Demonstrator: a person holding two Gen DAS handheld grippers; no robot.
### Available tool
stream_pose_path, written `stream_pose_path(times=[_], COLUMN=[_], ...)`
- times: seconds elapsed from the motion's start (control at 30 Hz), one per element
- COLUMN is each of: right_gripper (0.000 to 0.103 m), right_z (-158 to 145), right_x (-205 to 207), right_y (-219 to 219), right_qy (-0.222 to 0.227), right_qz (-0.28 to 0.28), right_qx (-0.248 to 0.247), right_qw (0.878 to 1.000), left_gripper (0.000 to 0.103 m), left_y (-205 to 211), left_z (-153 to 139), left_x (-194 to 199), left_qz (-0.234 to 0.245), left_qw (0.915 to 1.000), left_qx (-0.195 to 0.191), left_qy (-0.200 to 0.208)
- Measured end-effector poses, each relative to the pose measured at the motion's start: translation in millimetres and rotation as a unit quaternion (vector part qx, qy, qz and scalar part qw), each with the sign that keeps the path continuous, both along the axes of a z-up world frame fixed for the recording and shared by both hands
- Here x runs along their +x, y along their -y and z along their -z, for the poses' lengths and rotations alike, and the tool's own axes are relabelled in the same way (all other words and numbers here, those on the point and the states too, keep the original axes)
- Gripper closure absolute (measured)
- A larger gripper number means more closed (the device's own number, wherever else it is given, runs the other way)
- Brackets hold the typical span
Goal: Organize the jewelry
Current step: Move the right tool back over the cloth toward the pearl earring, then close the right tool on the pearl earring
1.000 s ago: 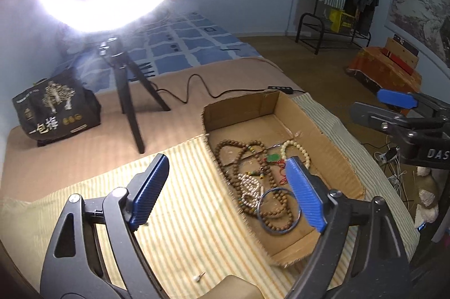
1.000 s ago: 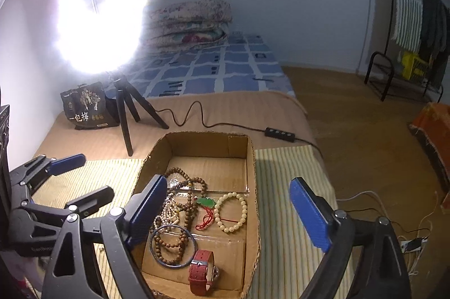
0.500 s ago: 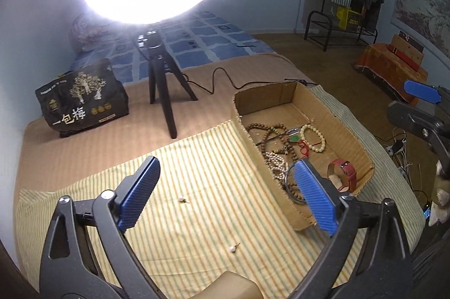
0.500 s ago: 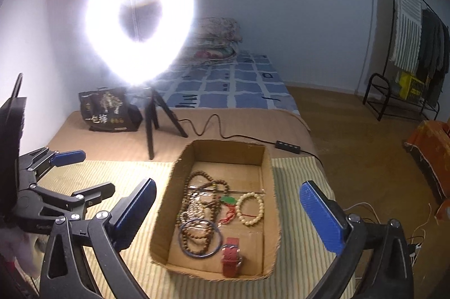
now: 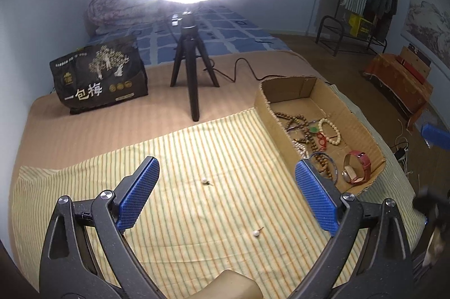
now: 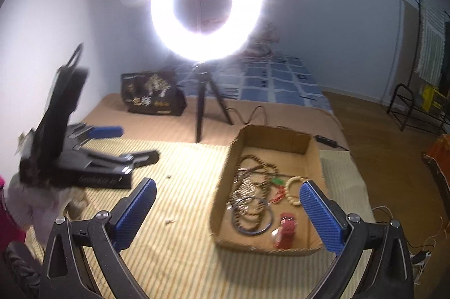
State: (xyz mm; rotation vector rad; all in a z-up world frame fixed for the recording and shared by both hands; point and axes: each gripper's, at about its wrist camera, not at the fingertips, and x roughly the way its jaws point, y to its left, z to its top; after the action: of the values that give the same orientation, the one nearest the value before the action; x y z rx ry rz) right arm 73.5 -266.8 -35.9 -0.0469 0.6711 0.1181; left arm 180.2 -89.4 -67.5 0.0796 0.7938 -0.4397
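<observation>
A cardboard box (image 5: 357, 113) (image 6: 225, 195) sits on the right of a striped cloth (image 5: 197, 158). It holds brown bead necklaces (image 5: 292, 119), a white bead bracelet (image 5: 333, 130), a blue bangle (image 6: 251, 217) and a red watch (image 5: 358, 167) (image 6: 285, 230). Two small pearl earrings (image 5: 204, 181) (image 5: 256, 233) lie on the cloth outside the box. My left gripper (image 5: 225, 197) is open and empty above the cloth, over the earrings. My right gripper (image 6: 227, 212) is open and empty, held above the box's left wall. The left gripper also shows in the right wrist view (image 6: 112, 141).
A ring light on a black tripod (image 5: 191, 68) (image 6: 204, 99) stands behind the cloth, its cable (image 5: 244, 68) running right. A black printed bag (image 5: 98, 74) stands at the back left. A clothes rack (image 5: 362, 1) and orange furniture (image 5: 402, 79) stand right.
Both grippers have pulled back and shifted left. The box now sits to the right in the left wrist view, and the two earrings on the cloth have come into sight.
</observation>
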Motion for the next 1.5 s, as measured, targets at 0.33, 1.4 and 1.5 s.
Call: stream_pose_path(times=[0.33,1.4,1.5], right_gripper=[0.003,0.063,0.064], right_z=[45.9,152.1,153.1], right_x=[-2.7,48.6,52.7], right_y=[-36.2,-88.9,-87.9], right_qy=[-0.034,-0.125,-0.126], right_qz=[-0.033,-0.040,-0.038], right_qx=[-0.003,0.034,0.035], right_qw=[0.999,0.991,0.991], left_gripper=[0.004,0.055,0.056], left_y=[-31.1,-6.3,-4.3], left_z=[23.1,124.7,125.1], left_x=[14.7,52.2,58.4], left_qz=[-0.020,0.062,0.065], left_qw=[0.9994,0.9950,0.9949], left_qx=[-0.019,0.021,0.016], left_qy=[-0.020,-0.075,-0.075])
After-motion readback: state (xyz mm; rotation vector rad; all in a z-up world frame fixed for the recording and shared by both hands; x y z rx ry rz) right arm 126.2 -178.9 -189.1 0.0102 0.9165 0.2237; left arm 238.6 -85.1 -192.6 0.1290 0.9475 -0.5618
